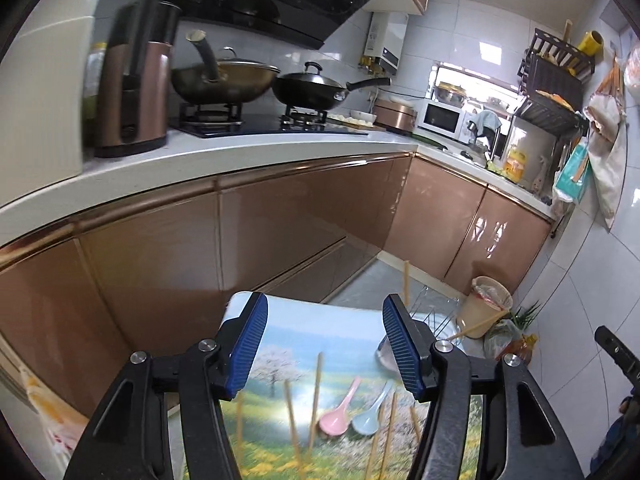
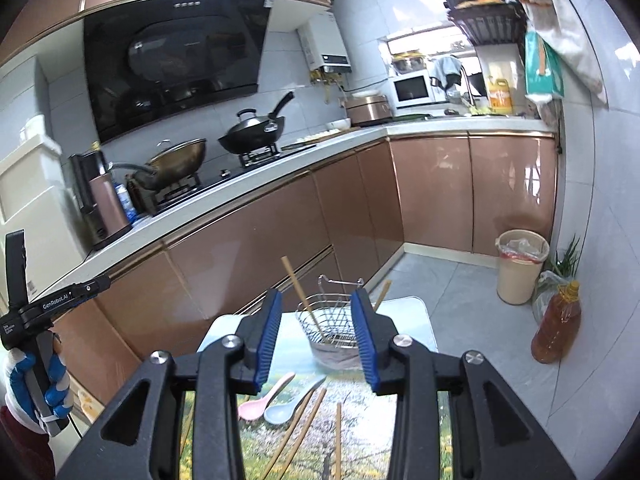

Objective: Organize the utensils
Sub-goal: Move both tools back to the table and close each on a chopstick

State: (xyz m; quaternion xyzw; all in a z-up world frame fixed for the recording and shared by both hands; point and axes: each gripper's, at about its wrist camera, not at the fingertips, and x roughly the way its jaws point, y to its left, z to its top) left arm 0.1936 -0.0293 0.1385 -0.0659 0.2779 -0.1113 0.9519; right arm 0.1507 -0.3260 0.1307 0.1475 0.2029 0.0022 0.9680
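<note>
A small table with a landscape-print top (image 1: pixel 320 328) (image 2: pixel 412 320) holds a pink spoon (image 1: pixel 340 410) (image 2: pixel 266 394), a light blue spoon (image 1: pixel 370 414) (image 2: pixel 294 402) and several wooden chopsticks (image 1: pixel 316 392) (image 2: pixel 298 436) lying loose. A wire utensil basket (image 2: pixel 334 326) stands at the table's far end with two chopsticks (image 2: pixel 298 288) upright in it; in the left wrist view it is mostly hidden behind a finger. My left gripper (image 1: pixel 324 346) is open and empty above the table. My right gripper (image 2: pixel 318 338) is open and empty, above the spoons and facing the basket.
Brown kitchen cabinets (image 1: pixel 280 216) and a white counter with woks (image 2: pixel 256 132) lie beyond the table. A beige bin (image 2: pixel 520 266), an oil bottle (image 2: pixel 558 324) and a bag of greens (image 1: pixel 516 328) stand on the floor at the right wall.
</note>
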